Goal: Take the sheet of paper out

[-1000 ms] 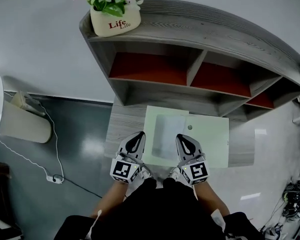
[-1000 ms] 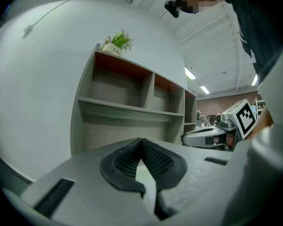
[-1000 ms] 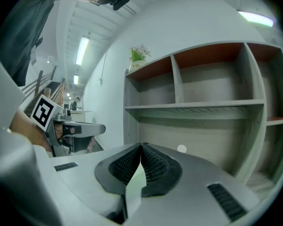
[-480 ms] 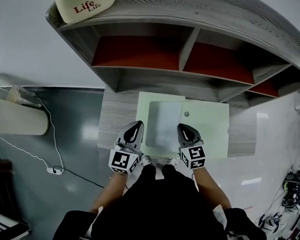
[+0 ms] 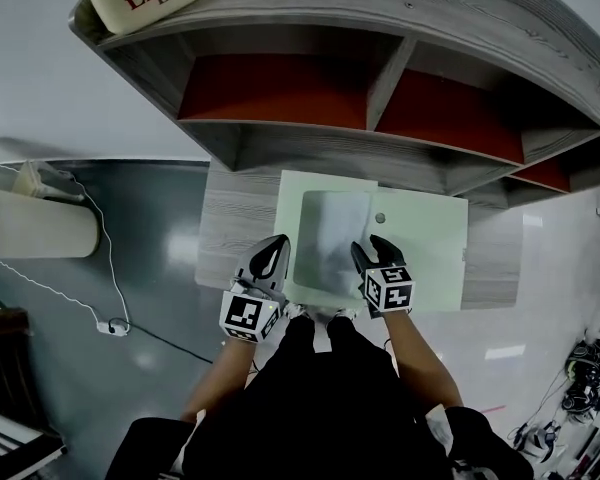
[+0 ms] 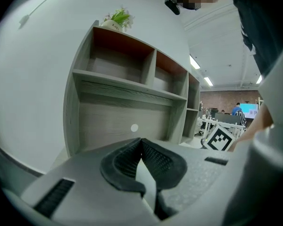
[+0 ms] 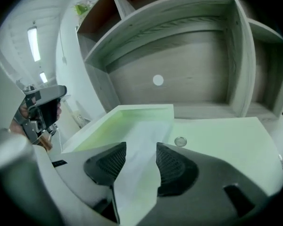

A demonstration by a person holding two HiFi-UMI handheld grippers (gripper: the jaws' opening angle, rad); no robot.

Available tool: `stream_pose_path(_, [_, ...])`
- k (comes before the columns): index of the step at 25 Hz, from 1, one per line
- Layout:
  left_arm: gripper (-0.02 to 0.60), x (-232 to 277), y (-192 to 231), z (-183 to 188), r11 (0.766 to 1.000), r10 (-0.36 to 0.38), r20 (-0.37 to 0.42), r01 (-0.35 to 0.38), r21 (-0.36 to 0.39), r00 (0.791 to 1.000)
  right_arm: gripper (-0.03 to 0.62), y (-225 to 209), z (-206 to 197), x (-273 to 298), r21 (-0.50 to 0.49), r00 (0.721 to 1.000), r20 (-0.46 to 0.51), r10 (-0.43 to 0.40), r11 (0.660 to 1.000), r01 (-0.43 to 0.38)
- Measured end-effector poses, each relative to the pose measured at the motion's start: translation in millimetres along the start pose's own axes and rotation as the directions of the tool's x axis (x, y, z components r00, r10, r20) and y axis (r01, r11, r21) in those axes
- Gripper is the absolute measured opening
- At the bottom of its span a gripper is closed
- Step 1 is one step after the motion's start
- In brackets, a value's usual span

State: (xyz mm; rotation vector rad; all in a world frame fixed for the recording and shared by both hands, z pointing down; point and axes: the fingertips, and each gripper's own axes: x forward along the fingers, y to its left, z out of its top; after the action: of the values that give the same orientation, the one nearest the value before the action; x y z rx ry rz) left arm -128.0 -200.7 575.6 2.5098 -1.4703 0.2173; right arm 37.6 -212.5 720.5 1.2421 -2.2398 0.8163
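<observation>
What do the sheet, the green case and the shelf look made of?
Sheet: thin white paper, matte; its near edge bends limply.
Case: probably plastic; pale green, smooth, even colour.
Shelf: grey board with printed-looking wood grain, likely laminate; red back panels.

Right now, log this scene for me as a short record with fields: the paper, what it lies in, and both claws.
sheet: the sheet is white and lies inside the open green case
case: on the wooden desk, below the shelves
left claw: the left claw is shut, tips together, beside the case's left edge
right claw: the right claw is opening over the case; the sheet shows between its jaws, pads not pressing it
task: sheet not yet out
</observation>
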Motion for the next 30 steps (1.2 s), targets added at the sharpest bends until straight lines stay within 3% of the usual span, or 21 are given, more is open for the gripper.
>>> stream_pose_path(11, [0.006,-2.8,10.3,-12.8,1.0,0.016,-0.027,-0.016,-0.008,1.0,0.238,-23.7,0.4,45.0,0.034,0.994,-0.071,-0.083,0.996,0.085])
stream_pose_path(19, [0.006,-5.2,21.3,-14.7,0.999,0.035,-0.029,-0.036,-0.012,0.999,0.235,-28.8,0.9,59.6,0.07,0.991,-0.109,-0.078,0.994,0.086])
stream_pose_path(22, [0.006,-6.2,23.8,-15.2,0.999,0.039,-0.031,-0.04,-0.013,0.999,0.192,-31.1,2.0,62.7,0.087,0.989,-0.12,-0.086,0.992,0.096])
stream_pose_path(26, [0.006,-6.5,23.8,-13.2,0.999,0.036,-0.027,-0.036,-0.008,0.999,0.077,-39.4,4.0,63.5,0.092,0.984,-0.129,-0.127,0.986,0.139])
stream_pose_path(30, [0.006,-7.4,23.0,-12.5,0.999,0.037,-0.028,-0.037,-0.006,0.999,0.025,-45.6,4.4,63.1,0.085,0.978,-0.13,-0.161,0.981,0.173])
